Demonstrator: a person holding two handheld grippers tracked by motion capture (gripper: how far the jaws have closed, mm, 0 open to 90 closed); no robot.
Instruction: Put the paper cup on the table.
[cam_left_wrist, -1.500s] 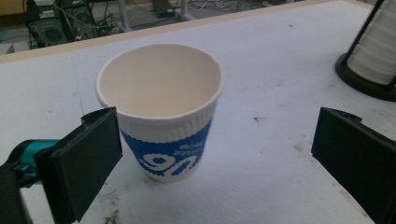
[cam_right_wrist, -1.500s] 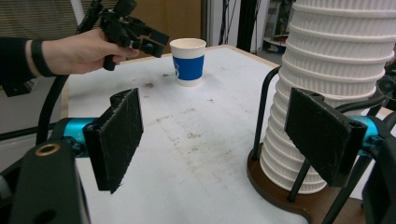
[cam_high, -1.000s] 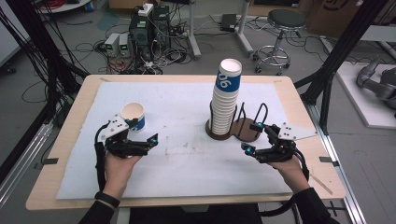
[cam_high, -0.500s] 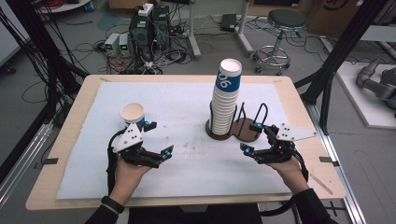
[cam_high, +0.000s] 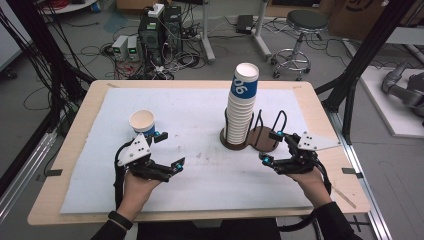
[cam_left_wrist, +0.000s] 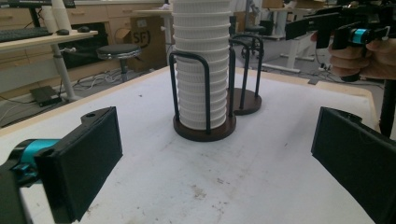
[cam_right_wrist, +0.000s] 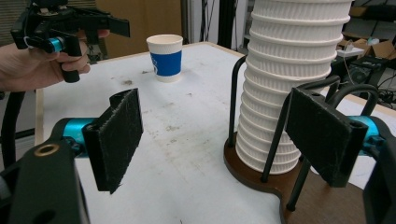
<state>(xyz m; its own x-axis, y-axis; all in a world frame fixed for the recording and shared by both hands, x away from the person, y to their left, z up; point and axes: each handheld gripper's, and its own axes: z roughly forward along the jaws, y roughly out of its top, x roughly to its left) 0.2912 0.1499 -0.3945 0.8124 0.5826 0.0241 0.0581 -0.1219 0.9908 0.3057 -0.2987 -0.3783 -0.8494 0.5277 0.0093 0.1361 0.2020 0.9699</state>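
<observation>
On a white-covered wooden table (cam_high: 200, 105), a tall stack of white ribbed paper cups (cam_high: 241, 110) stands in the left ring of a dark round-based wire cup holder (cam_high: 260, 136), right of centre. A single blue-banded paper cup (cam_high: 142, 123) stands well apart to the left. The left gripper (cam_high: 167, 150) sits just before that cup, the right gripper (cam_high: 272, 147) beside the holder, jaws apart.

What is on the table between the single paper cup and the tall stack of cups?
Nothing stands between the single cup and the stack of cups in the high view: that stretch is bare white mat, with only faint stains.
</observation>
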